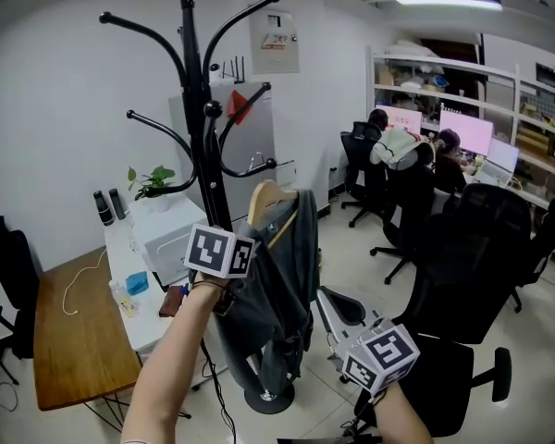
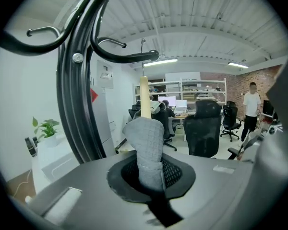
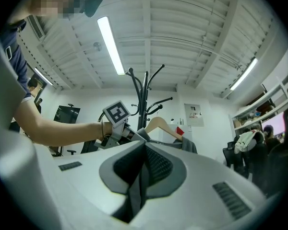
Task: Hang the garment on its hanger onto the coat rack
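office room with desks behind. left gripper [image 2: 151, 190] pinches grey garment [image 1: 279, 294] on wooden hanger [image 1: 266, 202], just beside black coat rack [image 1: 203, 155]; hook contact unclear. right gripper [image 3: 140, 176] jaws pressed together, empty.

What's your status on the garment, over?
Left gripper shut on grey garment; right gripper shut, empty. Garment on wooden hanger, beside coat rack; hooked or not, cannot tell. No obstruction seen.
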Demonstrator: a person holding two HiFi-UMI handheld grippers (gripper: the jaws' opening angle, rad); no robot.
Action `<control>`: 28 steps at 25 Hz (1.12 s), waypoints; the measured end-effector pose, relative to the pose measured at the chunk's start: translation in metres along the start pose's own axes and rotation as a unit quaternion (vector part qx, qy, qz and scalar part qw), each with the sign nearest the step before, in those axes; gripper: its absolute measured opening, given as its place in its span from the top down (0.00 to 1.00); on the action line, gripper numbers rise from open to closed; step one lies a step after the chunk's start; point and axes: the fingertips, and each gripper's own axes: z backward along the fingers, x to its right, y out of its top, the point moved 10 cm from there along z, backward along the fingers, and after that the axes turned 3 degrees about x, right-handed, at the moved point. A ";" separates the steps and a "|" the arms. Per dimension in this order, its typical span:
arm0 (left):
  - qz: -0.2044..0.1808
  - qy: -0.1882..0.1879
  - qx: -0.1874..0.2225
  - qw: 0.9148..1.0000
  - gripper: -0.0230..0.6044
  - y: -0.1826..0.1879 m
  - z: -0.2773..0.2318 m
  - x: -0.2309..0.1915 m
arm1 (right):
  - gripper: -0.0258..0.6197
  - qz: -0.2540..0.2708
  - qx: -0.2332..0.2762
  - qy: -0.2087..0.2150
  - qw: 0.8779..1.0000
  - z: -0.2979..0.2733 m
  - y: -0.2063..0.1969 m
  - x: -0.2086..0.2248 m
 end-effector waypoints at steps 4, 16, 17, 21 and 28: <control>0.010 0.015 0.000 1.000 0.93 -0.011 0.007 -0.003 | 0.94 0.001 -0.001 0.014 1.000 -0.011 -0.001 -0.007; 0.036 0.034 -0.013 0.999 0.93 -0.038 0.005 -0.015 | 0.94 0.003 -0.005 0.027 1.000 -0.026 0.000 -0.030; 0.034 0.037 -0.013 0.999 0.93 -0.038 0.004 -0.015 | 0.94 0.002 -0.006 0.024 1.000 -0.025 0.000 -0.031; 0.022 0.043 -0.003 0.999 0.92 -0.040 0.001 -0.012 | 0.94 0.004 -0.005 0.014 1.000 -0.020 0.000 -0.034; -0.008 0.026 0.062 0.998 0.52 -0.046 0.010 -0.006 | 0.94 0.002 -0.013 -0.003 1.000 -0.017 -0.002 -0.038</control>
